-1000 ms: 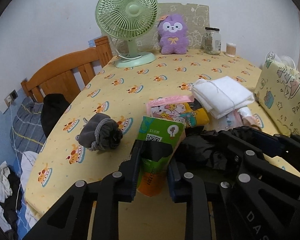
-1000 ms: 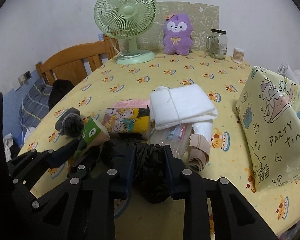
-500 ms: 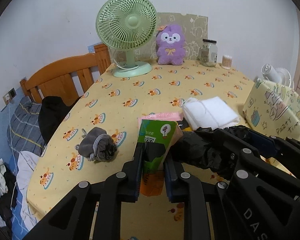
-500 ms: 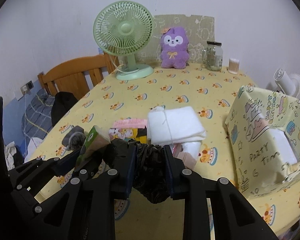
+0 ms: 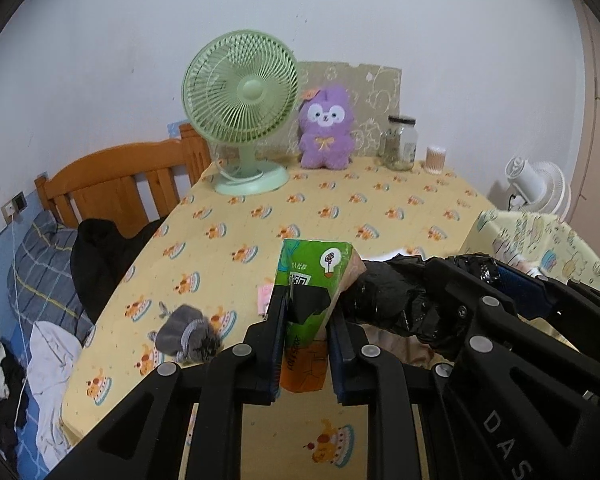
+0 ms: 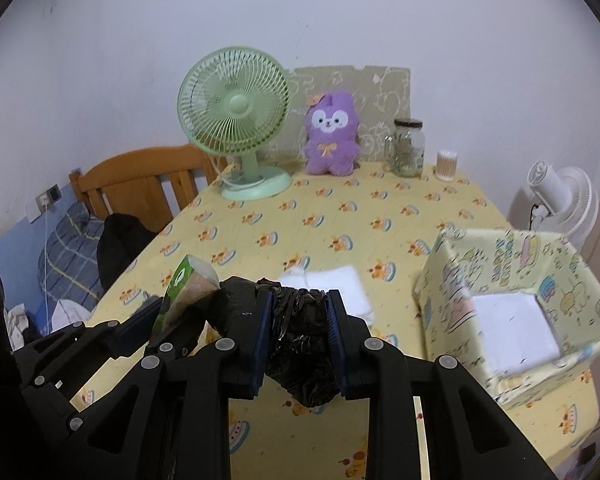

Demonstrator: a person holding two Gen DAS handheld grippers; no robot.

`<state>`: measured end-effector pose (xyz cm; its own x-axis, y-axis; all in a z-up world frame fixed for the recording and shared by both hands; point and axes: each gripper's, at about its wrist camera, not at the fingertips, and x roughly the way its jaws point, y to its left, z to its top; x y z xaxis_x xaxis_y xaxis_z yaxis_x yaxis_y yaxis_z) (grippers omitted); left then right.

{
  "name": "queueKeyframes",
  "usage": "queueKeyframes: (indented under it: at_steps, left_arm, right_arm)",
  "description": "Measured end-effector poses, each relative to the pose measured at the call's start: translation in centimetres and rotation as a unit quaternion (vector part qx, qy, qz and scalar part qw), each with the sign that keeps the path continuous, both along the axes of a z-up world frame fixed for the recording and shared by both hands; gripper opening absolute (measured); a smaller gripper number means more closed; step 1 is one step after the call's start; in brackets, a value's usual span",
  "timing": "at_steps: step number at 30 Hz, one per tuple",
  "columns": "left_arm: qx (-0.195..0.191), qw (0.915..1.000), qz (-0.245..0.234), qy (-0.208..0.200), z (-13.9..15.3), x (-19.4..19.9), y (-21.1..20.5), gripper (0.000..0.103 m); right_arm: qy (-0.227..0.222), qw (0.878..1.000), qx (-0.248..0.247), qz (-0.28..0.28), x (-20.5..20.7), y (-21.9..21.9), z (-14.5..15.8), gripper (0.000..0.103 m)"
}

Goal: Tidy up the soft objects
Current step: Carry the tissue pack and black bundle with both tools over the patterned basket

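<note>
My left gripper [image 5: 305,312] is shut on a green tissue pack [image 5: 314,276], held upright above the yellow tablecloth [image 5: 300,208]. Right beside it, my right gripper [image 6: 298,312] is shut on a crumpled black plastic bag [image 6: 300,344] that hangs below its pads. In the right wrist view the tissue pack [image 6: 188,280] and the left gripper [image 6: 156,316] show at the left. A folded white cloth [image 6: 340,284] lies on the table behind the bag. A grey drawstring pouch [image 5: 186,330] rests near the table's left edge. A yellow patterned box [image 6: 516,304] stands open at the right.
A green desk fan [image 6: 236,120], a purple plush toy [image 6: 332,132], a glass jar [image 6: 408,148] and a cotton-swab tub [image 6: 447,165] line the far edge by the wall. A wooden headboard [image 5: 116,184], dark clothing and bedding lie left of the table. A white fan [image 6: 560,204] stands at the right.
Both grippers have risen with their loads, the tissue pack and the black bag. The table items now look lower and farther, and the inside of the patterned box has come into view.
</note>
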<state>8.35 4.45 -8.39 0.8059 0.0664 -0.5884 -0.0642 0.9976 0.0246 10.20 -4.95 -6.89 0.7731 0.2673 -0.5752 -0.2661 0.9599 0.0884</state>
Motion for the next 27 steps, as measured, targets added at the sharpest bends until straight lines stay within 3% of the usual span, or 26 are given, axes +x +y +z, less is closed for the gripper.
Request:
queueKeyframes:
  at_steps: [11, 27]
  left_arm:
    - [0.003, 0.9997, -0.012, -0.02, 2.1, 0.3, -1.4, 0.018]
    - [0.003, 0.9984, -0.039, -0.04, 3.7, 1.4, -6.6, 0.018]
  right_arm:
    - [-0.017, 1.0, 0.003, -0.016, 0.2, -1.5, 2.1, 0.03]
    - [-0.042, 0.998, 0.009, -0.044, 0.6, -6.7, 4.1, 0.03]
